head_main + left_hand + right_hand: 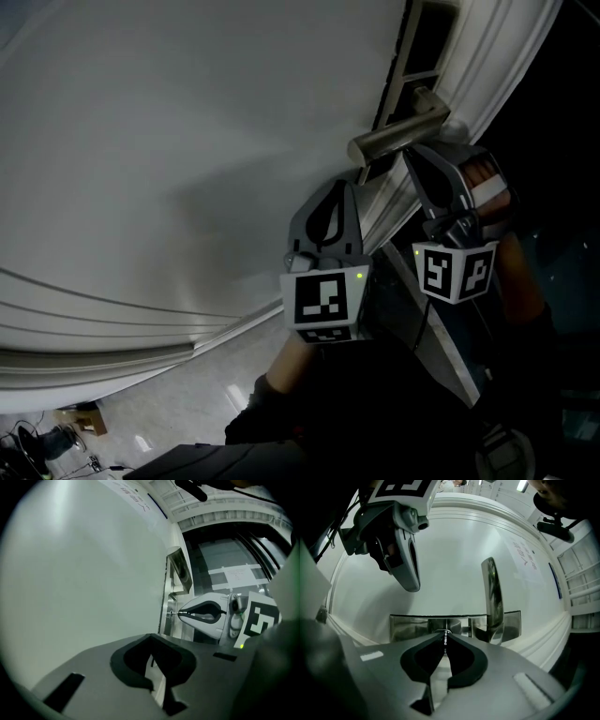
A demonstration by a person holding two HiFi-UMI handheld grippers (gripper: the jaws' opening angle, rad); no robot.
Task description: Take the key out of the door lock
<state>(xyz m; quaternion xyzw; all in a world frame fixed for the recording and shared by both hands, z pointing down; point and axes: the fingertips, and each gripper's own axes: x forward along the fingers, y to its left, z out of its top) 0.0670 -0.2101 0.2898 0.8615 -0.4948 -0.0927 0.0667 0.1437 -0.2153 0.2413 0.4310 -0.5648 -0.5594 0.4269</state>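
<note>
The key (445, 641) sticks out of the lock cylinder in the steel lock plate (408, 627) on the white door (187, 141). My right gripper (445, 636) is shut on the key, just below the lever handle (398, 139). In the left gripper view, the right gripper (181, 614) pinches the key (174, 613) at the door's edge. The head view hides the key behind the right gripper (412, 157). My left gripper (344, 189) hangs beside the door, shut with nothing in it, a little left of the lock.
The lever handle (492, 602) stands close to the right of the key. The moulded door frame (497, 66) runs along the right. Low at the left lie floor, a cardboard box (89, 418) and cables (42, 442).
</note>
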